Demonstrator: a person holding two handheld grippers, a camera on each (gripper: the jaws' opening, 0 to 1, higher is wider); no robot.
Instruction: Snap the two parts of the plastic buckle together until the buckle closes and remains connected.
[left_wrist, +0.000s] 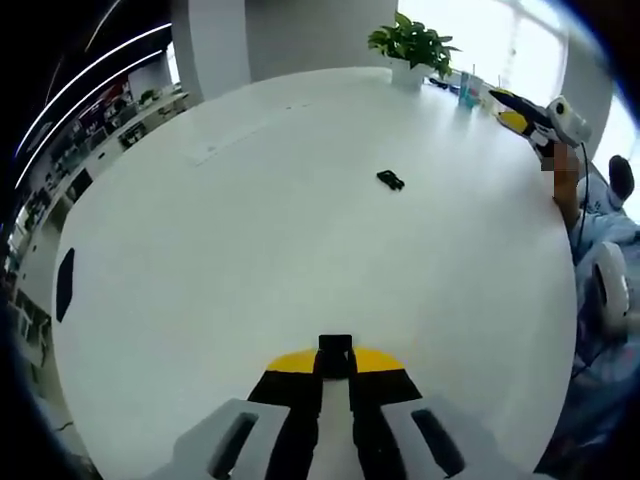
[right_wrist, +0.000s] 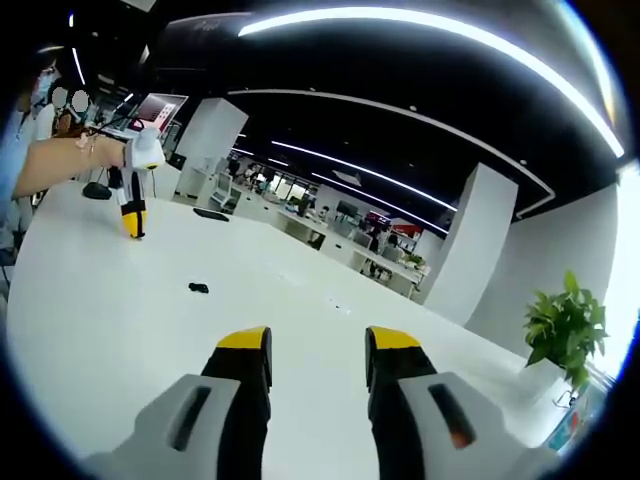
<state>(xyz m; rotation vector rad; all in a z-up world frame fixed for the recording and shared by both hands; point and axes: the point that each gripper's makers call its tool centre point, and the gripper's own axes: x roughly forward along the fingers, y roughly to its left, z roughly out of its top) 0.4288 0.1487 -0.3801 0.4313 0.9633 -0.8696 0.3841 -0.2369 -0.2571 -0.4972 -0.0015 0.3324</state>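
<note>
Left gripper, bottom centre of left gripper view: jaws pinching together on small black buckle part. Other buckle part lying alone on white table, upper centre, well apart. Right gripper, bottom of right gripper view: jaws standing apart, holding nothing. Buckle part sitting left of centre. Plant standing at frame top.

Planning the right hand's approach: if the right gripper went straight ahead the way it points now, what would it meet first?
Probably only bare white table. The right gripper, jaws open, points past the small black buckle piece, which lies off to its left; depth is unclear.
</note>
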